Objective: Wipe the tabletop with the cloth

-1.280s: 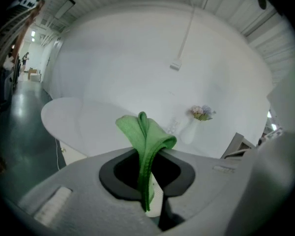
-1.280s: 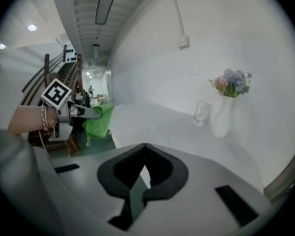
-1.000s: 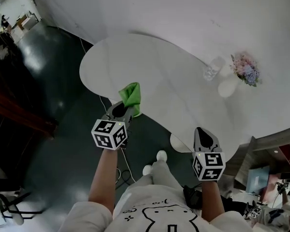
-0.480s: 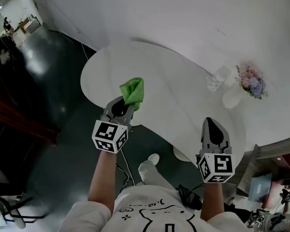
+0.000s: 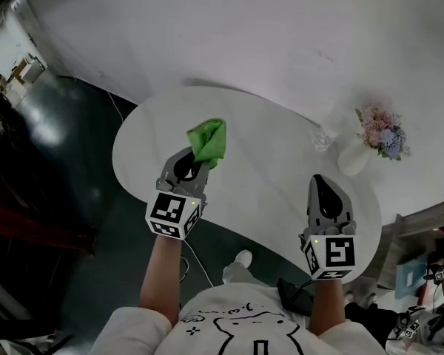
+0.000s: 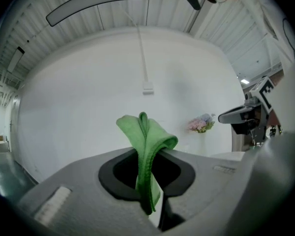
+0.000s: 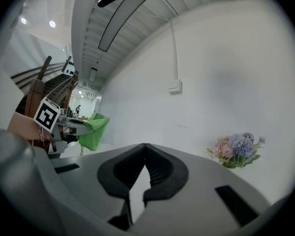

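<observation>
At the tabletop's [image 5: 266,165] 9 o'clock side, we are holding the left gripper [image 5: 195,158] with its fingers pinching one green cloth [image 5: 209,140]. The cloth is sticking out past the fingertips toward 12 o'clock, and its lower end is tucked between them, partly hidden. We cannot tell whether the cloth is touching the white surface. The right gripper [image 5: 320,181] is hovering at the 5 o'clock edge, well apart from the cloth, its fingers meeting at the tips with nothing between them. We are counting two grippers, one cloth and one white vase [image 5: 351,157] of flowers at 2 o'clock. Just beside the vase, at its 10 o'clock, something clear is standing, perhaps a glass [image 5: 323,136], too faint to make out. Our arms and the grippers' marker cubes are covering part of the tabletop's near rim.
</observation>
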Available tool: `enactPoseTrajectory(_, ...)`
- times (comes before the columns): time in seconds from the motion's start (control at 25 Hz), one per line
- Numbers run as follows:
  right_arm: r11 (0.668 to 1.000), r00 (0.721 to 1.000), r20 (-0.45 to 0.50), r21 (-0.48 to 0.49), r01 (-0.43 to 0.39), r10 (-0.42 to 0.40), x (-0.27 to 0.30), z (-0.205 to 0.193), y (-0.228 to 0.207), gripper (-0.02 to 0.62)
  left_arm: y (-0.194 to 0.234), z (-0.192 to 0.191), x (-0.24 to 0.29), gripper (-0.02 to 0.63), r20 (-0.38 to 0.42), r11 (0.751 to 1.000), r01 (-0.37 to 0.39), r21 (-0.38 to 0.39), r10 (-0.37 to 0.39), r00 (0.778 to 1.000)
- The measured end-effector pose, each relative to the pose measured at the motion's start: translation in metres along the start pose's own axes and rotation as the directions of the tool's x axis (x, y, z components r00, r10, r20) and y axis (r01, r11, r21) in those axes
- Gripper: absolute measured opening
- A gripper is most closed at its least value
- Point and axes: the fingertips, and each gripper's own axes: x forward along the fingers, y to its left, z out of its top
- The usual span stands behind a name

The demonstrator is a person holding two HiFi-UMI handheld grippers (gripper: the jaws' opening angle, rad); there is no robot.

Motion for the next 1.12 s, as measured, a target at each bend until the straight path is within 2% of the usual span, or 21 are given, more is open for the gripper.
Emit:
enactPoseTrajectory(0.12, 1.000, 1.000, 0.006, -0.012, 0.023, -0.023, 0.017, 0.006, -0.008, 0.002, 0.005, 0.010, 0.020, 0.049, 0.028, 1.000, 0.027, 0.009, -0.027, 0.999)
enactPoseTrajectory(0.28, 0.998, 0.998, 0.041, -0.034, 0.056, -0.055, 0.036, 0.016, -0.018, 0.002, 0.011, 0.018, 0.046, 0.050, 0.041, 0.996, 0.039, 0.076, -0.042, 0.998)
enactPoseTrajectory(0.48, 0.995, 0.994, 0.067, -0.042, 0.094, -0.091, 0.051, 0.026, -0.030, 0.002, 0.016, 0.034, 0.069, 0.049, 0.091, 0.993, 0.052, 0.101, -0.062, 0.994)
enactPoseTrajectory(0.88, 0.982, 0.982, 0.084, -0.077, 0.175, -0.169, 0.052, 0.043, -0.030, 0.002, 0.020, 0.049, 0.083, 0.049, 0.147, 0.984, 0.094, 0.151, -0.116, 0.982)
enactPoseTrajectory(1.12, 0.961, 0.960, 0.113, -0.079, 0.265, -0.255, 0.047, 0.067, -0.024, 0.002, 0.028, 0.078, 0.083, 0.050, 0.210, 0.973, 0.141, 0.182, -0.178, 0.961)
